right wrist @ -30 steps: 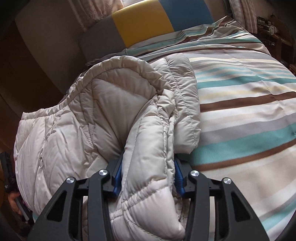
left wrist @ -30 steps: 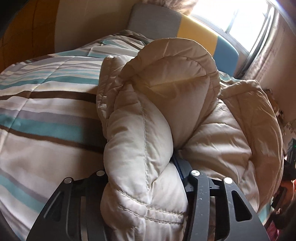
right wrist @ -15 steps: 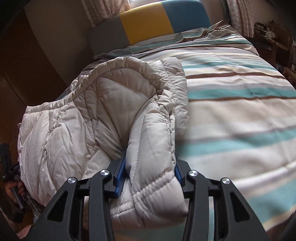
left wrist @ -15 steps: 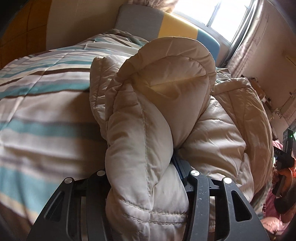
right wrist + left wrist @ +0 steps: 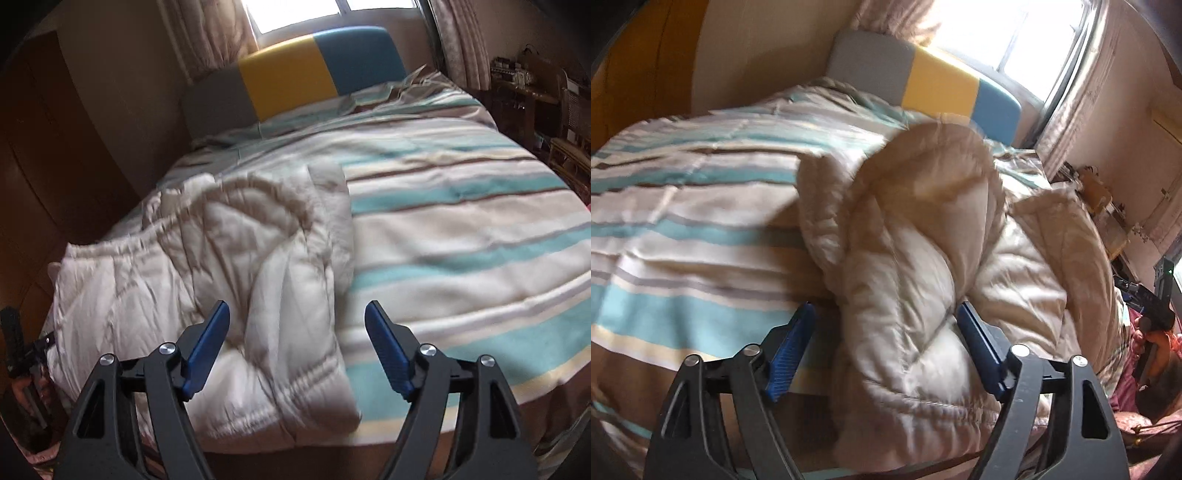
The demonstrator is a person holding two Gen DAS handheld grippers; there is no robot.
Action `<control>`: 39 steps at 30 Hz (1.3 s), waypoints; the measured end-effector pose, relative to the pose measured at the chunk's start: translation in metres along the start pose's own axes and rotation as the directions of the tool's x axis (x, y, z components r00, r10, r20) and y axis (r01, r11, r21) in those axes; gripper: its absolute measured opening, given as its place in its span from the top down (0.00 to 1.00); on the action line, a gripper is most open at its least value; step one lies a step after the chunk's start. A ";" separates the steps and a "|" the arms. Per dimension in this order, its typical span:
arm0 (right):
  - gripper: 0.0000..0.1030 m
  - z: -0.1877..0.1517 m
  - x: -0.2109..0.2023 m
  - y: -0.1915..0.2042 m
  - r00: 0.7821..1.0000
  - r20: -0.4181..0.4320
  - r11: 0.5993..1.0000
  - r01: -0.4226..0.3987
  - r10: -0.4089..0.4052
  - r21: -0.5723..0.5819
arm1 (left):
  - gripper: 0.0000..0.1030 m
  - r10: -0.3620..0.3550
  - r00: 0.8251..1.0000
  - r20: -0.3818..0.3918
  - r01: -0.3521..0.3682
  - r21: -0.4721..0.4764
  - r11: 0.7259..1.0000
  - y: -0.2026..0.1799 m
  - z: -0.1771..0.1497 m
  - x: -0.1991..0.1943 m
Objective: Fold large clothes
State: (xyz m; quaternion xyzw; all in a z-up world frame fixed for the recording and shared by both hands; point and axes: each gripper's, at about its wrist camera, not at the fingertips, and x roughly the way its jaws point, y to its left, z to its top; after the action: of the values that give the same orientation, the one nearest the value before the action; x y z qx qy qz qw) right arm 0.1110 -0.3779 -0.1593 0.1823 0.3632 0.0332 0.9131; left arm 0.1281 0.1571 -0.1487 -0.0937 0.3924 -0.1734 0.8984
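A beige quilted puffer jacket [image 5: 905, 258] lies bunched and folded over on the striped bed. In the left wrist view my left gripper [image 5: 886, 306] has its jaws opening around a thick fold of it. The fold rests against the right blue pad [image 5: 979, 343], while the left pad [image 5: 788, 350] stands clear of it. Seen from the right wrist, the jacket [image 5: 221, 240] lies flat near the bed's front left corner. My right gripper [image 5: 298, 304] hovers above its folded edge, jaws opening, and neither pad touches the cloth.
The striped duvet [image 5: 461, 240] covers the bed, bare to the right of the jacket. A grey, yellow and blue headboard [image 5: 295, 77] stands under the window. A dark wardrobe [image 5: 37, 147] is on the left and cluttered shelves [image 5: 517, 85] on the right. The bed's front edge is just below the grippers.
Both grippers were shut on folds of the jacket and have let go, their jaws spreading wide. Both have drawn back from it. The jacket has dropped lower onto the bed.
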 end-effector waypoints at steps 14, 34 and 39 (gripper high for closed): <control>0.27 0.052 0.088 0.034 0.985 -0.168 0.987 0.010 -0.037 -0.158 | 0.18 0.016 0.994 -0.110 -0.022 -0.060 0.998 -0.011 0.070 0.070; 0.88 0.069 0.025 0.050 0.991 0.117 0.982 0.079 -0.059 -0.174 | 0.83 0.054 0.985 0.164 -0.051 -0.024 0.998 -0.032 0.103 0.003; 0.88 0.083 0.034 0.050 0.988 0.135 0.987 0.090 -0.072 -0.136 | 0.83 0.097 0.974 0.204 -0.092 -0.034 0.995 -0.039 0.122 0.009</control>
State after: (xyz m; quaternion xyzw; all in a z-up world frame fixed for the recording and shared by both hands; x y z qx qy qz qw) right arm 0.1956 -0.3509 -0.1078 0.1039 0.3072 0.0098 0.9459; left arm 0.2145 0.1217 -0.0604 -0.1031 0.3035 -0.1148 0.9402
